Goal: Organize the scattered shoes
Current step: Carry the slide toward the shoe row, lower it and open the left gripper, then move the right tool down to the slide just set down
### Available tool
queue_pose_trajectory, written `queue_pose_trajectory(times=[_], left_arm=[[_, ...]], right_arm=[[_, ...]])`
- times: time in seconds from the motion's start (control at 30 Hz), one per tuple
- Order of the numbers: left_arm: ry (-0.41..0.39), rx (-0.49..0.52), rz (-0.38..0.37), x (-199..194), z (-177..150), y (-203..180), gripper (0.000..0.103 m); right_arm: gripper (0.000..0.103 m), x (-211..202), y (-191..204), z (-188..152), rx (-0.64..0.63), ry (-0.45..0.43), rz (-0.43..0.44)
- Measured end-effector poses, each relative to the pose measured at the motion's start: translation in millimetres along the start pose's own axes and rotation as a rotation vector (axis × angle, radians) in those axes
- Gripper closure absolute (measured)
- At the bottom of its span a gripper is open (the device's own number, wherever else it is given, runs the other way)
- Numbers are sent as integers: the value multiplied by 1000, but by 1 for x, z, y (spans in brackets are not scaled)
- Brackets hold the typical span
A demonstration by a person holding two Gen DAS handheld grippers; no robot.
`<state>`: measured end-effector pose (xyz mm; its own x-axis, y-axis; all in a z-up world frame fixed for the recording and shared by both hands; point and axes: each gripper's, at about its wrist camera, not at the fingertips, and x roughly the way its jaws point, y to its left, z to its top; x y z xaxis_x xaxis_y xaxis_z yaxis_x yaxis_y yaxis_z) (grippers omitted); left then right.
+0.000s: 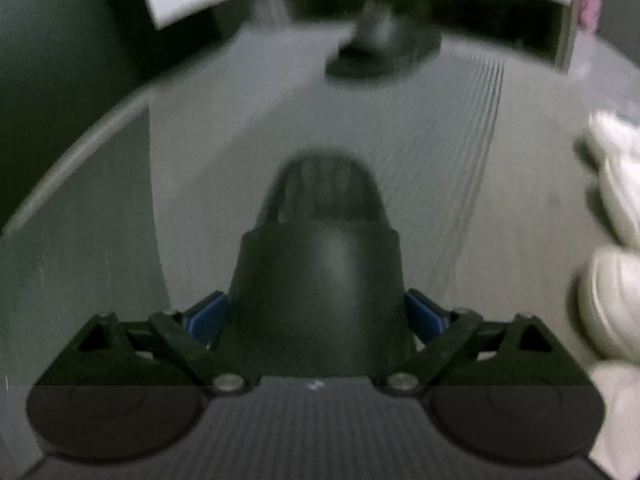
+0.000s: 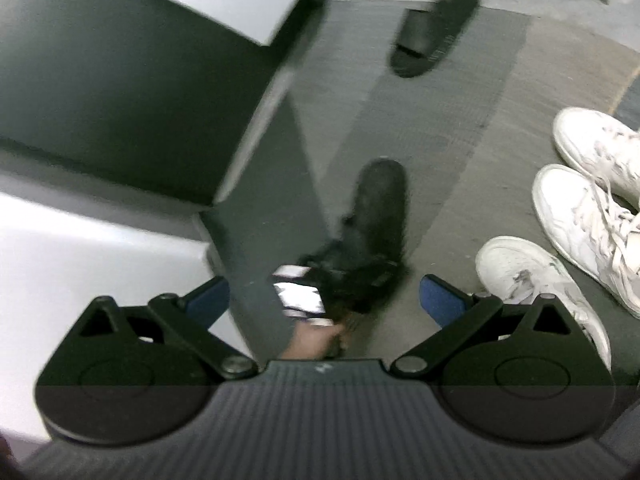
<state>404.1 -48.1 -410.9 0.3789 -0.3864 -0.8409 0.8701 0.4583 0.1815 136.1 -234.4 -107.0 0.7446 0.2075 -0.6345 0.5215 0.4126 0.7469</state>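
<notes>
Well, the biggest thing is the grey mat (image 2: 460, 120) on the floor, where the shoes go. Three white sneakers (image 2: 576, 216) sit side by side at the right of the frame, toes pointing the same way, so I think they are already tidy.

Next, the left gripper (image 1: 316, 314) grasps a black slipper (image 1: 320, 264) by its two sides, in the middle of the frame. I think it is held like that so it can go next to the other black slipper (image 1: 380, 48) at the top.

The right gripper (image 2: 326, 300) is released, with nothing between its jaws.

Only the right view shows a hand (image 2: 316, 340) carrying that slipper. Only the left view shows the blue pads (image 1: 208, 316) touching its sides.
</notes>
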Motion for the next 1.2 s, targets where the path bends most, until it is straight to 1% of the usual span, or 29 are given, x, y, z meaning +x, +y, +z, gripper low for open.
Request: queue_pose_trajectory(times=[0.03,0.1,0.13,0.17,0.2,0.23,0.3,0.33,0.37,0.4,0.47,0.5,0.53,0.57,0.6,0.67,0.7,0.73,0.77,0.8,0.83,0.9,0.97,1.03,1.13,1.2], left_arm=[[14,22,14,-5,-1,-3,10],[45,71,54,-15,9,-5,10],[52,69,56,-17,12,-5,10],[85,48,61,-33,25,0,10],[89,43,62,-36,27,1,10],[106,14,66,-62,39,4,9],[112,-6,55,-86,43,4,9],[103,-37,49,-125,53,2,9],[95,-46,54,-139,58,0,7],[84,-55,60,-153,62,-2,4],[30,-118,91,-212,79,-4,1],[1,-174,100,-245,88,-2,0],[-5,-183,99,-250,91,-2,0],[-30,-230,98,-271,95,1,0],[-54,-277,96,-293,99,4,0],[-90,-428,110,-348,102,14,0],[-86,-451,112,-357,104,15,0],[-80,-484,115,-371,103,17,0],[-74,-516,119,-384,103,18,0],[-74,-521,118,-388,102,20,0],[-64,-561,102,-406,97,21,0],[-60,-566,110,-417,96,21,0],[-79,-557,168,-438,92,19,0],[-88,-575,208,-455,89,20,0],[-78,-619,211,-468,81,21,0],[-67,-656,211,-475,74,21,0]], right_arm=[[0,-11,3,-2,-15,-17,20],[0,-32,8,-6,-46,-50,61],[0,-42,10,-7,-61,-67,81],[0,-45,10,-7,-62,-72,81],[0,-59,7,-9,-58,-93,88],[0,-68,5,-11,-50,-110,98],[0,-86,2,-12,-51,-146,127],[0,-95,2,-13,-59,-165,146],[0,-102,3,-13,-68,-181,161],[0,-109,4,-13,-78,-198,177],[0,-122,5,-15,-93,-230,197],[0,-126,4,-16,-93,-235,200],[0,-129,4,-18,-84,-233,203],[0,-130,4,-18,-80,-230,205],[0,-131,4,-22,-69,-216,209],[0,-132,8,-27,-89,-206,200],[0,-133,9,-30,-103,-207,197],[0,-135,16,-35,-157,-211,184],[0,-134,18,-36,-167,-212,181],[0,-136,21,-39,-189,-215,180],[0,-137,25,-42,-211,-219,179],[0,-140,29,-48,-240,-213,189],[0,-141,29,-52,-256,-210,181],[0,-141,29,-55,-265,-214,157],[0,-136,30,-61,-288,-217,75],[0,-129,31,-63,-305,-197,64]])
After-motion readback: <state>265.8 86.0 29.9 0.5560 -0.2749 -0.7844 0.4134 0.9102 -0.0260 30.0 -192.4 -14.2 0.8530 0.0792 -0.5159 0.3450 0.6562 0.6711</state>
